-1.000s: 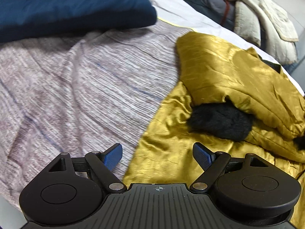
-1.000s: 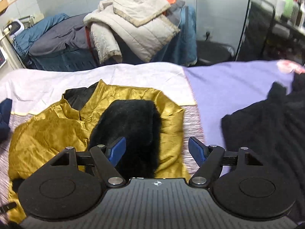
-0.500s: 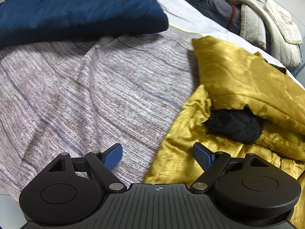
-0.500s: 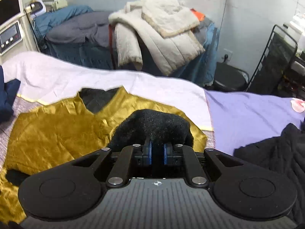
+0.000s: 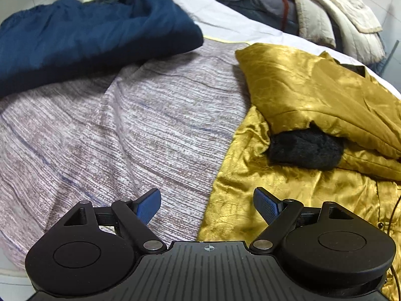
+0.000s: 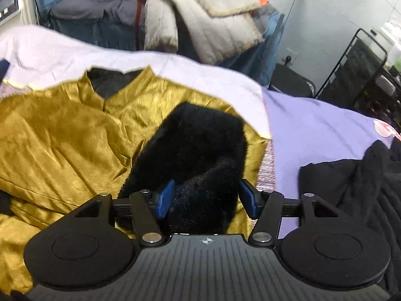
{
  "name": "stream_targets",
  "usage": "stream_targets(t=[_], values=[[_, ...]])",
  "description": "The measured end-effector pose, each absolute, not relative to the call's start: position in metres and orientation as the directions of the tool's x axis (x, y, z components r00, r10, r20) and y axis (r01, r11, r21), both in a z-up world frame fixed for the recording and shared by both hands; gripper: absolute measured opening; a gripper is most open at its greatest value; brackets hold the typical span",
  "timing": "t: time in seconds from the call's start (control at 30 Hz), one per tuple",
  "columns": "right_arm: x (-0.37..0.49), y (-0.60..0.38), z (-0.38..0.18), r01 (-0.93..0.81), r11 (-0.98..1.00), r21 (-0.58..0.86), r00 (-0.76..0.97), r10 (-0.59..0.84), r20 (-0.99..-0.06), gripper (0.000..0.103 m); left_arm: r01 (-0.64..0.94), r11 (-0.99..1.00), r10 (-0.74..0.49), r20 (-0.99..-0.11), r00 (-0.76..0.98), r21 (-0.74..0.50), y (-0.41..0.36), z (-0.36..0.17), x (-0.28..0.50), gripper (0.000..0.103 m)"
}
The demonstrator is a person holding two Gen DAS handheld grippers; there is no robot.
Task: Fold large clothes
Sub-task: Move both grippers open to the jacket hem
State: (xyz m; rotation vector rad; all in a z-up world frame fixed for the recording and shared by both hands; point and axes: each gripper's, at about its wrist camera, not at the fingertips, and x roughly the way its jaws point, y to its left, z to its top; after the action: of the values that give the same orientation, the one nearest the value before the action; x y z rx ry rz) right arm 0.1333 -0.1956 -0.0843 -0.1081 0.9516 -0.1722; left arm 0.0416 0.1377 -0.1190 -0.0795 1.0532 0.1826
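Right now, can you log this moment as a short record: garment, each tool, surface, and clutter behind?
garment: gold satin jacket with black fleece lining, spread on the bed
right tool: jaws opening, black fleece between them
left tool: open, nothing between the jaws, over the jacket's edge
surface: striped grey bedspread
nearby: navy garment, black knit
behind: pile of quilted coats
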Motion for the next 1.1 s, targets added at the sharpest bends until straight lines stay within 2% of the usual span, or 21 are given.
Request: stream_targets(t=[0.23,0.37,0.43,0.53,0.67,0.83,0.97,1.1], values=[[0.082,-0.207,-0.016,0.034,0.997,-0.073,0.650,-0.078,-0.756,0.084,-0.104,0.994,0.083,-0.875,0.477,0.038,0.129,-0.117,0.036,0.103],[0.039,-0.223,0.020,-0.058,0.996,0.061,0.664,0.084,-0.743,0.093,-0.058,0.997,0.064,-0.881,0.468,0.042,0.121,-0.120,0.029,0.103],[0.018,-0.234,0.030,-0.072,0.993,0.090,0.651,0.115,-0.750,0.093,-0.023,0.999,0.042,-0.886,0.463,0.036,0.119,-0.120,0.025,0.103],[-0.015,-0.252,0.033,-0.044,0.997,0.065,0.616,0.078,-0.784,0.093,0.034,0.999,-0.010,-0.886,0.463,0.007,0.127,-0.116,0.012,0.103],[-0.056,-0.272,0.024,0.031,1.000,0.007,0.552,-0.011,-0.834,0.089,0.072,0.997,-0.060,-0.892,0.447,-0.031,0.162,-0.108,-0.007,0.103],[-0.096,-0.263,-0.015,-0.029,0.990,-0.138,0.486,-0.107,-0.867,0.085,0.031,0.999,-0.050,-0.886,0.460,-0.040,0.208,-0.098,-0.031,0.103],[-0.108,-0.254,-0.054,-0.009,0.999,-0.042,0.396,-0.035,-0.917,0.076,0.045,0.994,-0.107,-0.897,0.430,-0.097,0.213,-0.100,-0.046,0.103],[-0.114,-0.242,-0.077,-0.004,1.000,0.022,0.350,0.022,-0.936,0.075,0.076,0.988,-0.151,-0.905,0.398,-0.132,0.205,-0.110,-0.060,0.103]])
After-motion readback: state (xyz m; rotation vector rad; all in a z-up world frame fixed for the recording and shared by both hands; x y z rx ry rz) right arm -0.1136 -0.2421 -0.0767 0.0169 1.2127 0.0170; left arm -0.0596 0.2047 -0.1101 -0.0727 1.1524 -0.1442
